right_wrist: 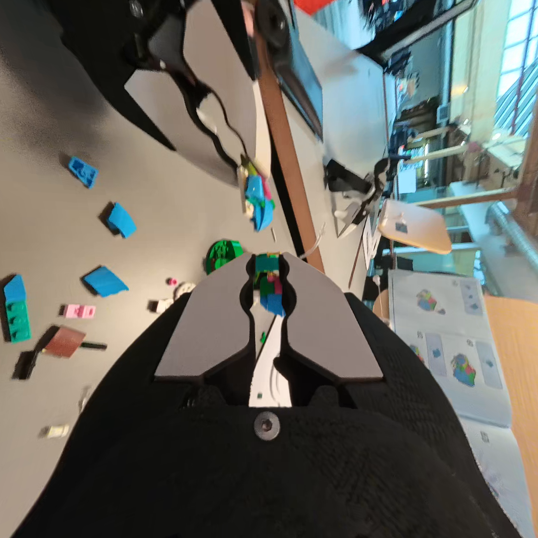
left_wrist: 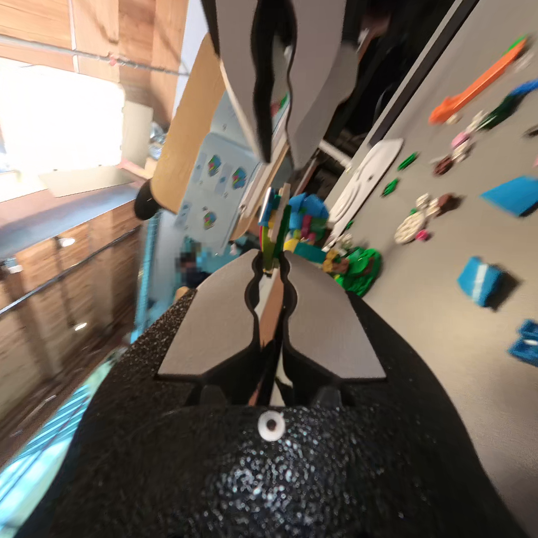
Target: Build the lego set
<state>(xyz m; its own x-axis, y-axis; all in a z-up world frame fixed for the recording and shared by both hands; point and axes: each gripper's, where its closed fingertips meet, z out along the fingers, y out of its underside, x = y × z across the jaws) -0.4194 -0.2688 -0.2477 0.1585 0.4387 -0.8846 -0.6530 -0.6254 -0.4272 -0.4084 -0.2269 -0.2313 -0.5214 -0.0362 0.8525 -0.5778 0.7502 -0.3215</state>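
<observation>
Black textured gripper bodies fill the foreground of both wrist views, which are rolled sideways and motion-blurred.

Left gripper (left_wrist: 270,257): grey fingers closed down on a thin stacked multicolour lego plate assembly (left_wrist: 273,224), pinched by its edge at the fingertips; it sticks out past the tips. Seen from the right wrist view, same assembly (right_wrist: 257,201) hangs off the left gripper (right_wrist: 244,166) tips, blue and pink parts visible.

Right gripper (right_wrist: 267,256): fingers clamped on a teal lego brick (right_wrist: 267,262) right at the tips. In the left view the right gripper (left_wrist: 279,158) comes in from above, tips just beside the top of the plate assembly; contact cannot be judged through the blur.

Grey tabletop (left_wrist: 436,320) lies to the right of the left gripper, with loose parts well apart from it: blue curved slope bricks (left_wrist: 480,283), an orange brick separator tool (left_wrist: 477,84), a round green plate with brown bits (left_wrist: 358,270) near the fingertips, a white sheet (left_wrist: 366,177).

Open instruction booklet (right_wrist: 445,343) sits right of the right gripper.
</observation>
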